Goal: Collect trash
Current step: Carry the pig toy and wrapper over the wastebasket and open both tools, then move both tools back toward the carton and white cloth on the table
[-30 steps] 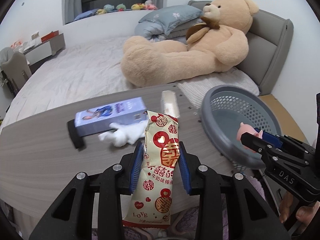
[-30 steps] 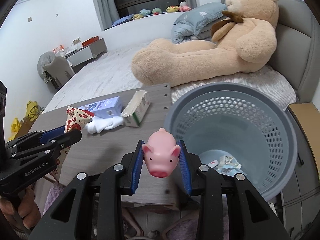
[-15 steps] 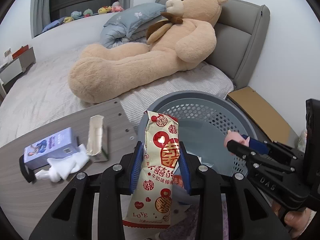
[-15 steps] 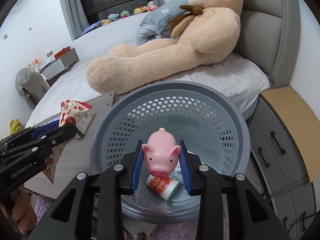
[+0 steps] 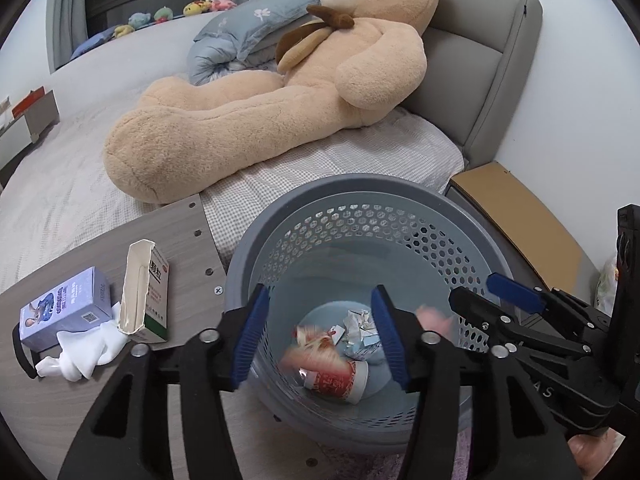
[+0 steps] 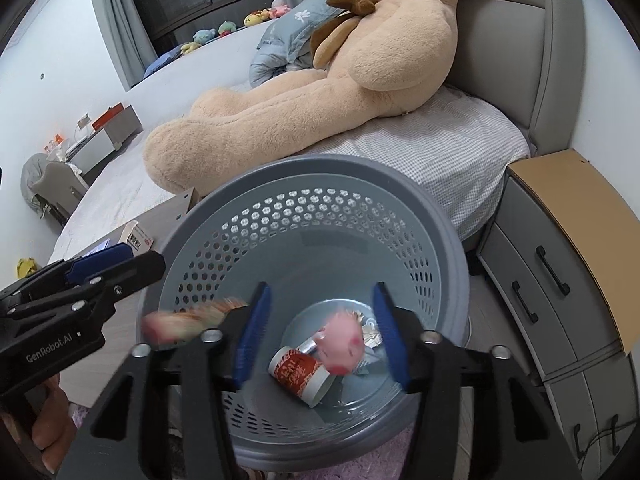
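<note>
Both grippers are over the grey perforated bin (image 5: 360,216), which stands off the counter's (image 5: 172,228) right edge, by the bed.

Left gripper (image 5: 320,336): jaws wide, nothing between them. The red-and-cream snack wrapper (image 5: 316,350) is a motion-blurred streak inside the bin, apart from the jaws. From the right wrist view it shows as a blur (image 6: 188,322) near the bin's left wall.

Right gripper (image 6: 318,332): jaws wide, nothing gripped. The pink pig toy (image 6: 342,346) is blurred, inside the bin, over the red paper cup (image 6: 300,376) lying on its side on the bin floor. Cannot tell whether the pig touches the cup. Crumpled paper scraps (image 5: 360,330) lie beside the cup.

On the counter near the right edge: an opened white-and-green carton (image 5: 144,288), a purple box (image 5: 64,308) to its left and a crumpled white tissue (image 5: 84,356) just in front of both, touching them.

A big teddy bear (image 5: 280,80) lies on the bed behind the bin.
</note>
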Motion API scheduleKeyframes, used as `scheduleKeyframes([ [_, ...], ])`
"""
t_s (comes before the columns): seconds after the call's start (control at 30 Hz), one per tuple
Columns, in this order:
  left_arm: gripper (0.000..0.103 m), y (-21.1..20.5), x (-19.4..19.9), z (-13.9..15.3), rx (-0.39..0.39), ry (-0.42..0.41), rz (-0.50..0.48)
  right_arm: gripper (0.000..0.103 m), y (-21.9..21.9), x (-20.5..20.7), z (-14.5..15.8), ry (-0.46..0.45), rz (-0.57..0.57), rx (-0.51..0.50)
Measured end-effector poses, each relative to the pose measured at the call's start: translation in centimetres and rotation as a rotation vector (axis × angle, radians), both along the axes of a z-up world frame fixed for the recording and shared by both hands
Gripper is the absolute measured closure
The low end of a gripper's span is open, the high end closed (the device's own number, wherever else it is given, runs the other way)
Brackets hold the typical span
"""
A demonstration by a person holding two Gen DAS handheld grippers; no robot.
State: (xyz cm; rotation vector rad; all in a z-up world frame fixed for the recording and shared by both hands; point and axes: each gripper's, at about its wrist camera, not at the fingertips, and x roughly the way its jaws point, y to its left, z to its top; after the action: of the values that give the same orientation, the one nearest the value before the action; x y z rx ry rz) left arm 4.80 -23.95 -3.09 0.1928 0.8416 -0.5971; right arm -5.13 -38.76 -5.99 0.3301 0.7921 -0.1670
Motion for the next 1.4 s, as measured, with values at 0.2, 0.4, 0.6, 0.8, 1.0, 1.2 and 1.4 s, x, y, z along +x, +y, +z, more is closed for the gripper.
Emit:
scheduleKeyframes([
  [0.2, 0.033, 0.1, 0.1, -0.2, 0.021, -0.007, 0.023, 0.046, -0.1, 0.0, -0.3, 0.007, -0.009, -0.002],
  [0.4, 0.015, 0.8, 0.2, 0.1, 0.031, -0.031, 0.069, 0.044, 0.0, -0.1, -0.4, 0.011, -0.021, -0.004],
  [0.6, 0.01, 1.8, 0.0, 0.7, 0.031, -0.053, 0.106, 0.041, 0.7, -0.6, -0.1, 0.004, -0.031, -0.037],
  [0.8, 0.009, 3.1, -0.4, 1.8, 0.021, -0.088, 0.152, 0.035, 1.3, -1.2, 0.8, -0.022, -0.047, -0.06],
  [1.0, 0.007, 4.7, -0.9, 2.5, 0.012, -0.109, 0.189, 0.034, 2.5, -1.5, 1.4, -0.028, -0.048, -0.083],
  [1.2, 0.007, 6.7, -1.6, 2.9, 0.002, -0.119, 0.22, 0.031, 3.9, -1.7, 2.1, -0.041, -0.04, -0.095],
  [1.4, 0.007, 9.4, -2.2, 3.1, 0.003, -0.131, 0.256, 0.029, 6.5, -1.8, 2.8, -0.052, -0.009, -0.104],
])
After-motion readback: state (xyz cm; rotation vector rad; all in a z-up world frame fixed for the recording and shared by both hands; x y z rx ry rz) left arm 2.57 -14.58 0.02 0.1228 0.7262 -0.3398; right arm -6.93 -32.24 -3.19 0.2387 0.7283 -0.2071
